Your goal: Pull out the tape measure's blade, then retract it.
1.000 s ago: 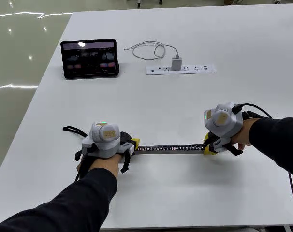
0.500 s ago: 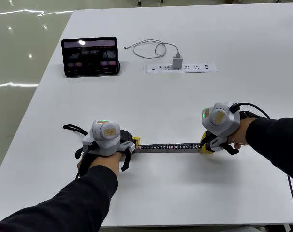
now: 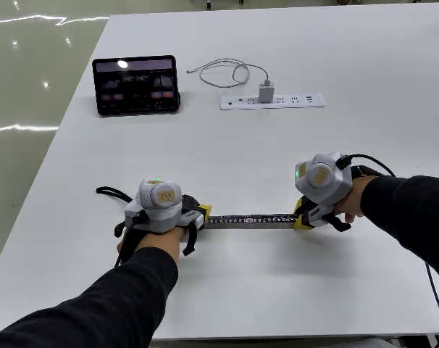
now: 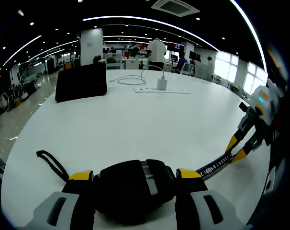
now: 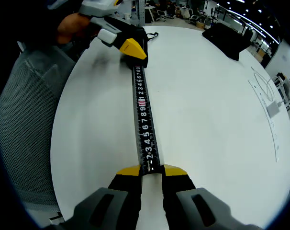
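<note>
The left tool (image 4: 134, 174) is clamping the tape case (image 4: 128, 194); the right tool (image 5: 147, 170), aimed at it, is pinching the blade (image 5: 144, 115).

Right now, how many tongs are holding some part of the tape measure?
2. The left tongs clasp the black round tape measure case at the near left; the right tongs pinch the tip of its dark numbered blade at the right.

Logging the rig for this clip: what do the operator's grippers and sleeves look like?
The left gripper and right gripper each have a rounded light-grey housing with a yellowish square label and a small green light on top, and jaws tipped in yellow. A black cable runs from the right one. The person wears long black sleeves.
</note>
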`<action>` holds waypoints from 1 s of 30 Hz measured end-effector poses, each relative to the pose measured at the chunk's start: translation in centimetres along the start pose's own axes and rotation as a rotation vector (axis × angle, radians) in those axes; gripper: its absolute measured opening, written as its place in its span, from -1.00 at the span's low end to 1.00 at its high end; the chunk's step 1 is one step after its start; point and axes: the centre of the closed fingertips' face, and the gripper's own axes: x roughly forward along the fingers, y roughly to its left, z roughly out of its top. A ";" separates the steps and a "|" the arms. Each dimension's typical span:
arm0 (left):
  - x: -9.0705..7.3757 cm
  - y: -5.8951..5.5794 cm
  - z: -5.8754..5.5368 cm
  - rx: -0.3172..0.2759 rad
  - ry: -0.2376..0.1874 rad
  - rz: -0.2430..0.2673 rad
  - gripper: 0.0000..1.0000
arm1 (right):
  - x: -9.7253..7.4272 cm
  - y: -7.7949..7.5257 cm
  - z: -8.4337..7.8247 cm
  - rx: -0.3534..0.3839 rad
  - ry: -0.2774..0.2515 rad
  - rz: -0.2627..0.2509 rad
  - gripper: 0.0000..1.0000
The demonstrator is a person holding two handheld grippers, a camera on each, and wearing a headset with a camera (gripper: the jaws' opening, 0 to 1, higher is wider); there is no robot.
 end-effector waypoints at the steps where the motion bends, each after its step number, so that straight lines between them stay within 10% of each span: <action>1: 0.0 0.0 0.0 0.000 0.000 0.000 0.28 | 0.0 0.0 0.0 0.003 0.000 0.000 -0.77; 30: 0.1 0.1 0.0 -0.010 0.012 -0.007 0.27 | 1.0 0.3 1.9 0.011 -0.021 -0.002 -0.78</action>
